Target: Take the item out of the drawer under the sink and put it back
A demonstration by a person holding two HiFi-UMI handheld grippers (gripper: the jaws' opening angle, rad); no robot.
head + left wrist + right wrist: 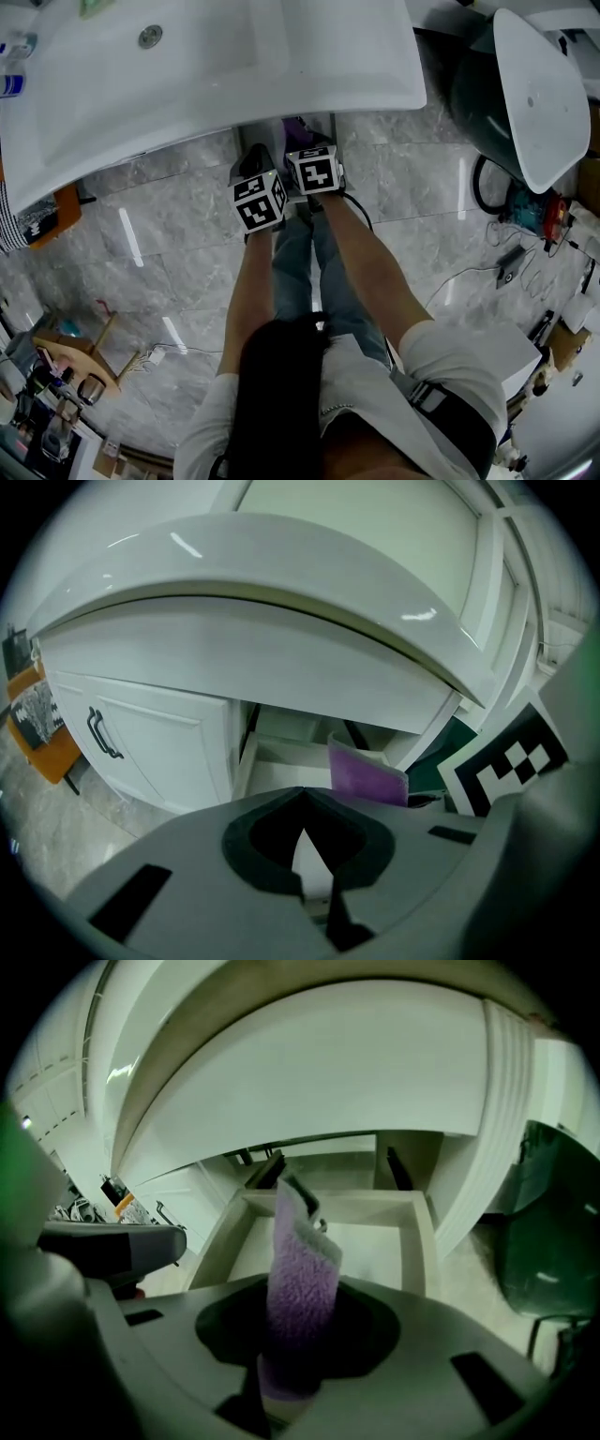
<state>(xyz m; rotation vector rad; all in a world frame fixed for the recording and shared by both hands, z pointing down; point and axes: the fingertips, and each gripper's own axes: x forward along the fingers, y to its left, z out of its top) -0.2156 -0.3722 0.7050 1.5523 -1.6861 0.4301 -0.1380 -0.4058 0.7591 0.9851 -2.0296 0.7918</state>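
Purple cloth [302,1269] pinched above the open drawer [419,1241]
Gripped by the right claw [298,1330], the fuzzy cloth stands upright over the white drawer beneath the sink [281,84]; the left claw [302,808] sits just beside, tips pressed together on nothing.

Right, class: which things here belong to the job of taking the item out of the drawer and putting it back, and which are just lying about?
Job:
purple cloth, held in the right claw
open drawer

Lying about:
sink
cabinet door
left claw, holding nothing
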